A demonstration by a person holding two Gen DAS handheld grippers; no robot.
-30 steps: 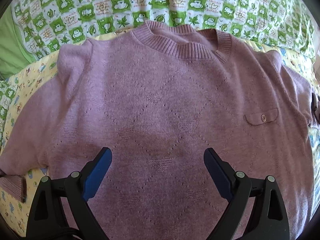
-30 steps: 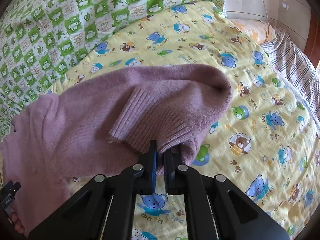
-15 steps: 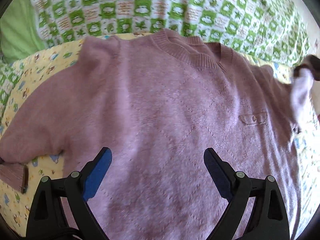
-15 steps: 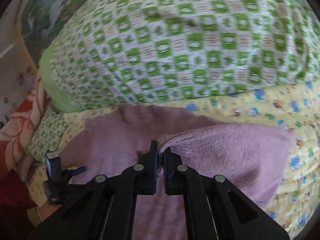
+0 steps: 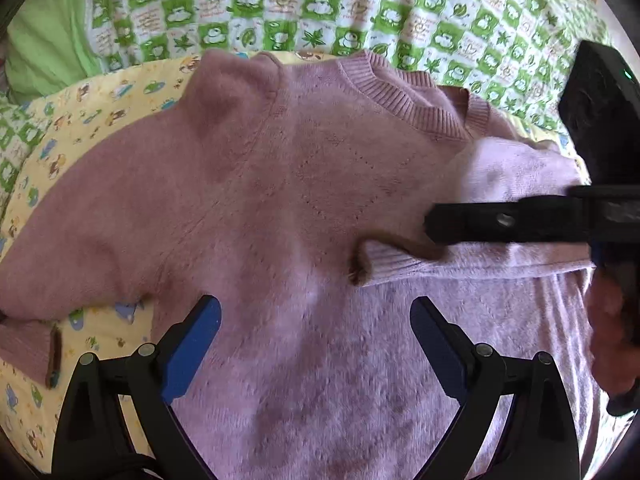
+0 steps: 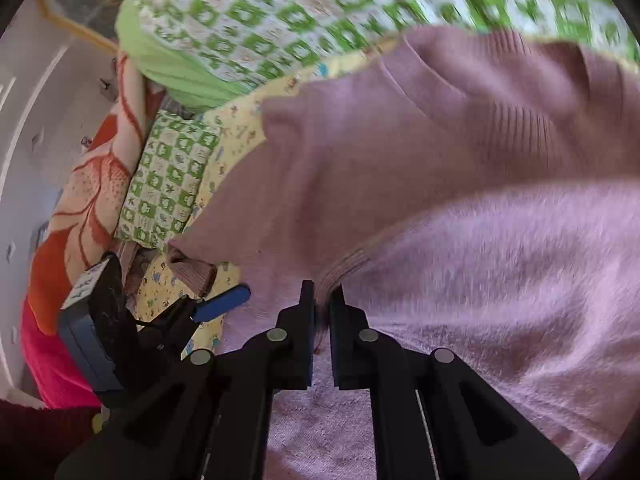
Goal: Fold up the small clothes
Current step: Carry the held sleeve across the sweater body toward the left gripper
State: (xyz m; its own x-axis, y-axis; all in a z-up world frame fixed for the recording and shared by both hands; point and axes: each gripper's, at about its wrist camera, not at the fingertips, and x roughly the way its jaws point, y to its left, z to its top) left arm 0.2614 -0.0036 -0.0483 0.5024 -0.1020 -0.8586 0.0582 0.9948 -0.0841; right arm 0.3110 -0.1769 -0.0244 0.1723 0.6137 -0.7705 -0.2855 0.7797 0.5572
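A mauve knit sweater (image 5: 280,200) lies face up on the bed, collar away from me. My left gripper (image 5: 316,344) is open and empty, hovering over the sweater's lower chest. My right gripper (image 6: 323,300) is shut on the right sleeve's ribbed cuff (image 6: 348,264); in the left wrist view it (image 5: 436,236) reaches in from the right, and the sleeve (image 5: 500,208) is folded across the chest with its cuff (image 5: 384,262) near the middle. The left sleeve (image 5: 80,240) lies stretched out to the left, its cuff (image 5: 28,344) on the sheet.
The sweater rests on a yellow cartoon-print sheet (image 5: 100,96). A green and white checked quilt (image 5: 320,8) is bunched behind it. In the right wrist view a checked pillow (image 6: 168,184) and an orange blanket (image 6: 88,200) lie at the bed's left side.
My right gripper has carried the right sleeve up and leftward across the sweater's chest. My left gripper stayed open over the sweater and shifted slightly right.
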